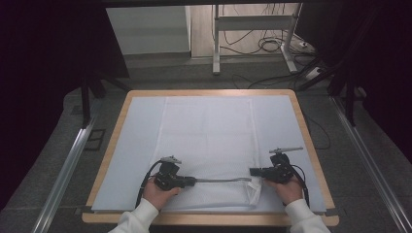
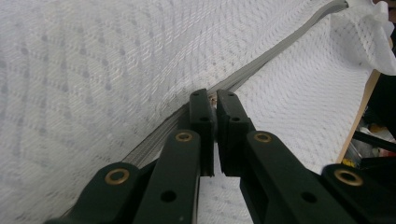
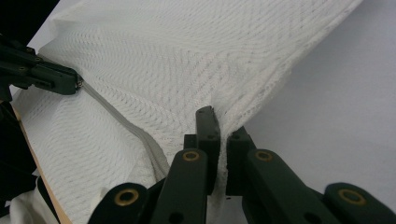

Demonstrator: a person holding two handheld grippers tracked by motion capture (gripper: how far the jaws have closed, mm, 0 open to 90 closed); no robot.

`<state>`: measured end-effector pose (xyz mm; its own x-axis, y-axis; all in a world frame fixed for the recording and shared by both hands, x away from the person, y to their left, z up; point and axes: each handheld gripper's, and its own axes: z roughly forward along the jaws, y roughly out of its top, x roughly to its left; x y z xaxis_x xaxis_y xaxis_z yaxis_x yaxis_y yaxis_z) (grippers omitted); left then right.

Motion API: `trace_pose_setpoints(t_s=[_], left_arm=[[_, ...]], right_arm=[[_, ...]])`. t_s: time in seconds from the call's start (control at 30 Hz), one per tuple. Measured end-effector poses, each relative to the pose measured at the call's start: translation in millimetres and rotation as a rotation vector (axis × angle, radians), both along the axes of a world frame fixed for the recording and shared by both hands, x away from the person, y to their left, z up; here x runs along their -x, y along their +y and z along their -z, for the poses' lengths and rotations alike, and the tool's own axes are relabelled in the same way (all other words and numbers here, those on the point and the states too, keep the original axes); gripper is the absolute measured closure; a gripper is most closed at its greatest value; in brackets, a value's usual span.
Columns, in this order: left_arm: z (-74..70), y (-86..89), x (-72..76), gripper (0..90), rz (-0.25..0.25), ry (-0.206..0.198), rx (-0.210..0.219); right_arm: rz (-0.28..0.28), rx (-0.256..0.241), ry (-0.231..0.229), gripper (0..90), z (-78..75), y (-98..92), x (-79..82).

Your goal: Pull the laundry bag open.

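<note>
The left claw (image 2: pixel 215 100) is pinching the grey zipper (image 2: pixel 275 51) of the white mesh bag (image 1: pixel 209 141); the right claw (image 3: pixel 219 126) is clamping the bag's edge. Lying flat on the worktop (image 1: pixel 311 141), the bag is looking light, limp and snag-prone, so gripping the firmer seams seems best.

The right gripper (image 3: pixel 218 135) rises from the bottom edge, its two black fingers (image 3: pixel 207 126) pinched together on the edge of a white mesh bag (image 3: pixel 187 60), which puckers where they grip. A grey zipper (image 3: pixel 126 123) runs from near them toward the upper left, where the left gripper (image 3: pixel 77 84) clamps its far end. The bag lies on a pale sheet (image 3: pixel 345 102) covering the bench.
</note>
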<state>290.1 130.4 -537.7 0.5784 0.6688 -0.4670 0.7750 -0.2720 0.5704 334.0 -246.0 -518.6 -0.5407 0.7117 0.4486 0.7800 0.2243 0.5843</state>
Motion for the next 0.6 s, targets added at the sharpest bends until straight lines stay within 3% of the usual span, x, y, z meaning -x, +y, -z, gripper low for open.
trace_pose_setpoints(t_s=[0.6], left_arm=[[-1.0, 18.5, 1.8, 86.8, -0.025, 0.005, 0.005]], right_arm=[[0.001, -0.001, -0.001, 87.6, -0.3, -0.2, 0.3]])
